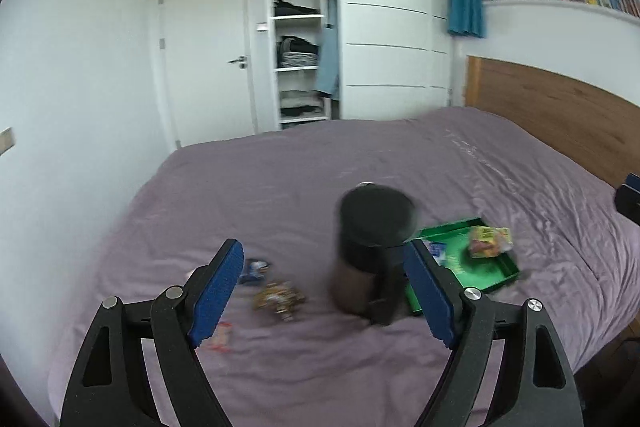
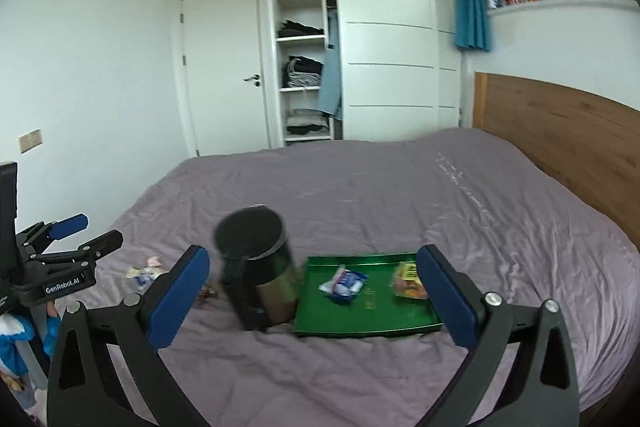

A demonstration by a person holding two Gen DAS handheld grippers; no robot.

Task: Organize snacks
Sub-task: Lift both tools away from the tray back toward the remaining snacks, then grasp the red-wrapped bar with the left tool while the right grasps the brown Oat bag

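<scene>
The job looks partly done, as I judge it: a shallow rectangular green tray [image 2: 362,327] sits on the mauve-sheeted bed [image 2: 400,195] and already carries two snacks, a blue-and-white crinkled packet [image 2: 345,285] near its middle and a yellow-and-orange packet [image 2: 408,281] at its right end. Several more lie loose on the sheet on the other side of a small dark cylindrical lidded bin with a brownish metal body [image 2: 258,275], which stands just beside the tray's left edge: a gold-brown wrapped snack [image 1: 278,299], a small blue-and-white packet [image 1: 254,270] just behind it, and a pale pink-and-white wrapper [image 1: 220,337] nearer the left tool. These, I'd say, are what is left to gather. The left tool [image 1: 322,291] is spread wide with nothing between its blue pads; it hangs above the near side of the bed, the gold-brown snack lying ahead between its fingers, apart from them and lower. The right tool [image 2: 314,301] is likewise spread and empty, clear of the bedding, with the tray and bin ahead of it between the fingers; neither touches anything.
</scene>
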